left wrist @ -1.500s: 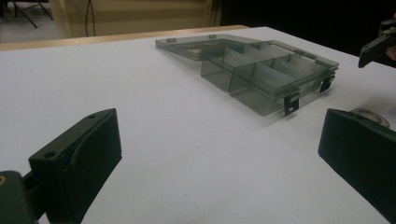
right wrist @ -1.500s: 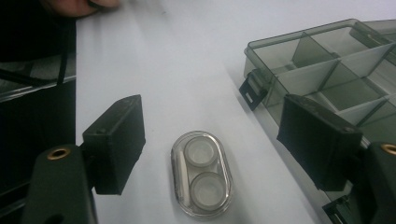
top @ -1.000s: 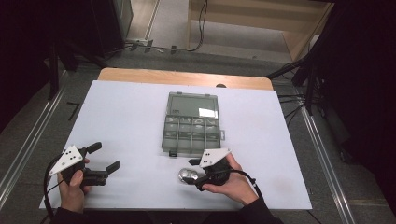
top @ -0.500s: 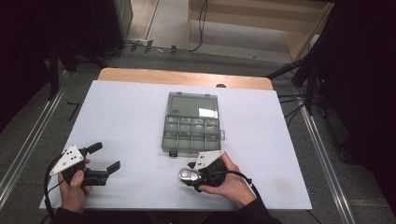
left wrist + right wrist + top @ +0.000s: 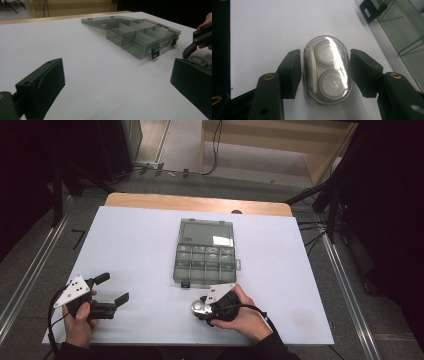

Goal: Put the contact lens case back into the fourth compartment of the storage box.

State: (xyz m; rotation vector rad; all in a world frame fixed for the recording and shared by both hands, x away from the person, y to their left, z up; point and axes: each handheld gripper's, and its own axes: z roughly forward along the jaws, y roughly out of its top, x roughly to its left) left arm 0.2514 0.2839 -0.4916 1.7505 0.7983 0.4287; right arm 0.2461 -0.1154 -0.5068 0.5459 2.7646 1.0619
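Right gripper (image 5: 200, 308) low, jaws just closing inward — left gripper (image 5: 111, 291) level, jaws wide apart.

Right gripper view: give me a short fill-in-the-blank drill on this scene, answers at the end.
1. The oval clear case lies between the jaws of the ____ gripper.
2. Inside the case sit ____ round white caps.
3. The grey compartment box has its lid ____.
4. The left gripper holds ____.

Missing words: right; two; open; nothing
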